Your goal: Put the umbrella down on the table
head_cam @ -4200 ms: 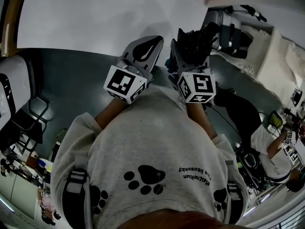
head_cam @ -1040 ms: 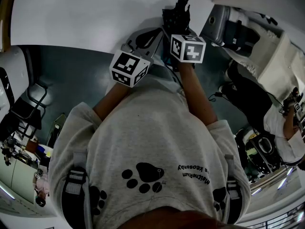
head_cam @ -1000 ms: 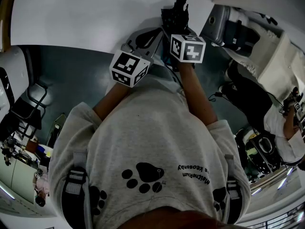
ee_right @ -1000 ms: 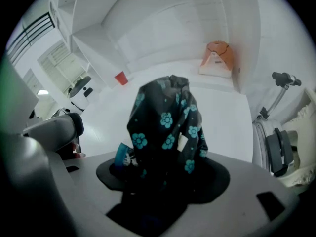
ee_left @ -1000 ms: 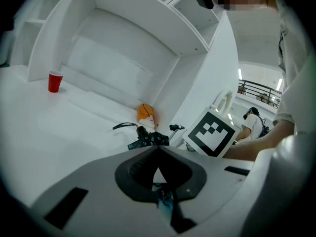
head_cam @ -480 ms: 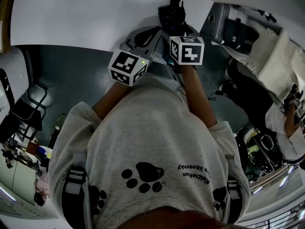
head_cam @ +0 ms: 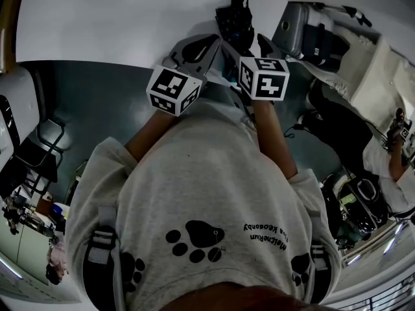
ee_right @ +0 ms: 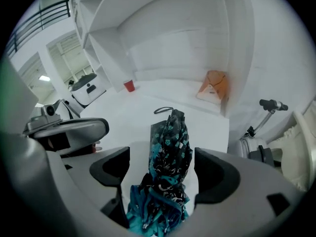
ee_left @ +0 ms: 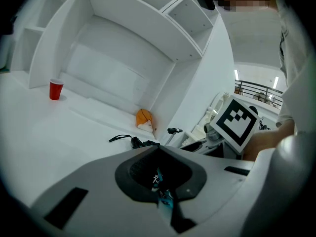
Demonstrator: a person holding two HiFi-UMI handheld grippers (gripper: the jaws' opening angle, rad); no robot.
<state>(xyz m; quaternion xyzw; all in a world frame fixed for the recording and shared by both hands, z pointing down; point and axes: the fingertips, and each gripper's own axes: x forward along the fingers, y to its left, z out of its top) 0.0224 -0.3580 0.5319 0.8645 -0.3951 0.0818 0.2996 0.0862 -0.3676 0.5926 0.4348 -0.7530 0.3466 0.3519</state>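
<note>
Right claw (ee_right: 163,174) newly wide, clear of umbrella (ee_right: 170,142)

One folded black and teal flowery cloth umbrella (ee_right: 170,152), one small red plastic cup (ee_left: 56,89), one orange and white bag (ee_left: 143,119), one big white table (ee_left: 59,132), and two grey grippers: left gripper (ee_left: 159,149) and right gripper (ee_right: 163,169).

Reads as a robotics lab or data-collection bay, not a home. Bare white counter (head_cam: 130,18) with built-in white shelving (ee_left: 123,28), and gear (head_cam: 353,203) on the grey floor (head_cam: 97,96). Second person (head_cam: 379,170) works off to the side, with a mezzanine railing (ee_left: 256,88) behind.
</note>
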